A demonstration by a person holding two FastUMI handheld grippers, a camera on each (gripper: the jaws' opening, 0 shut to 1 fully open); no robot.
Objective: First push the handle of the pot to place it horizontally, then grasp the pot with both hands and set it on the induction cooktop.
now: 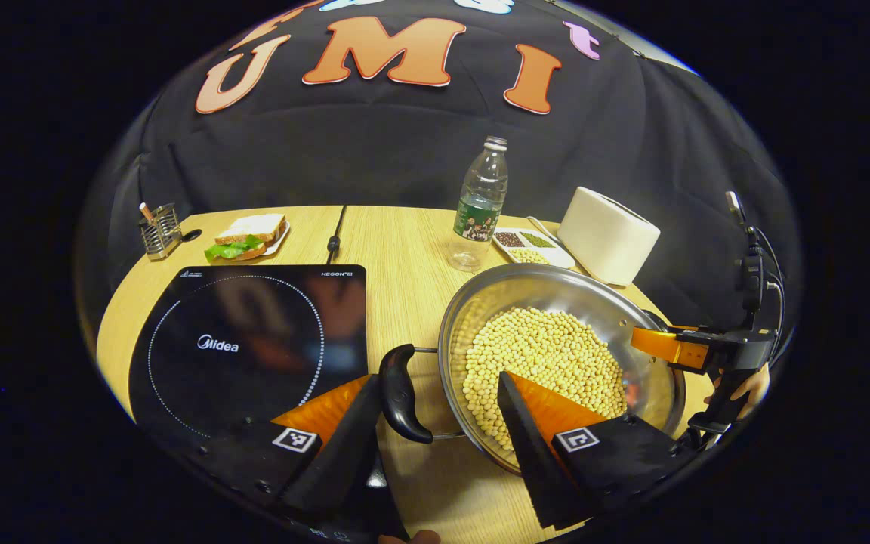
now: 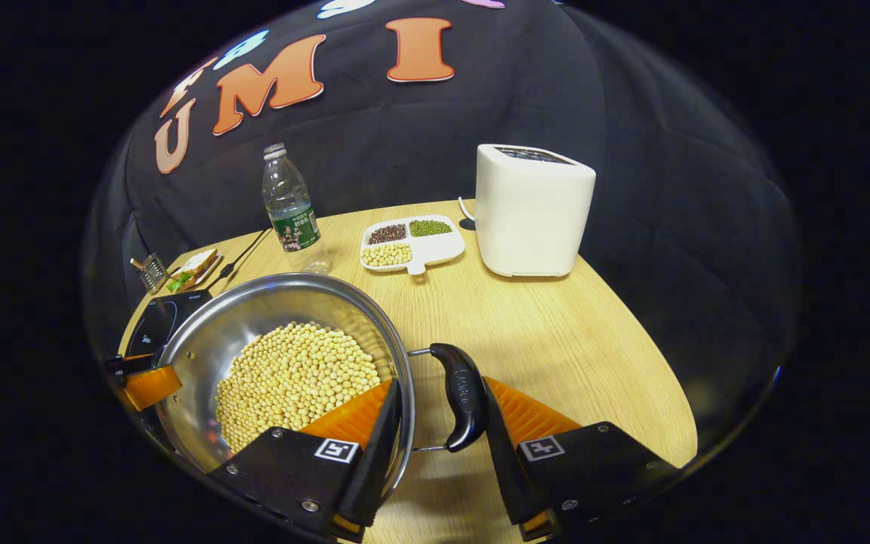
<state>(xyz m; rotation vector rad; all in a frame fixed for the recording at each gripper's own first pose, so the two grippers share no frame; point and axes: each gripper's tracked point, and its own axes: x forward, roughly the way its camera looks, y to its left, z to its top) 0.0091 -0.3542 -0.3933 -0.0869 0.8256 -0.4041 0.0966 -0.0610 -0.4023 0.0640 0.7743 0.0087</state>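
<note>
Beyond the jaws, on the worktop, stand a water bottle, a divided dish of beans and a white toaster; a sandwich and a wire holder sit far left.

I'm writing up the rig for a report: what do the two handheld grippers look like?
Each gripper, left and right, has two wedge-shaped jaws on black bodies with visible screws, each carrying a square black-and-white marker tag. In the left gripper view, cables run along the right gripper's black handle.
</note>
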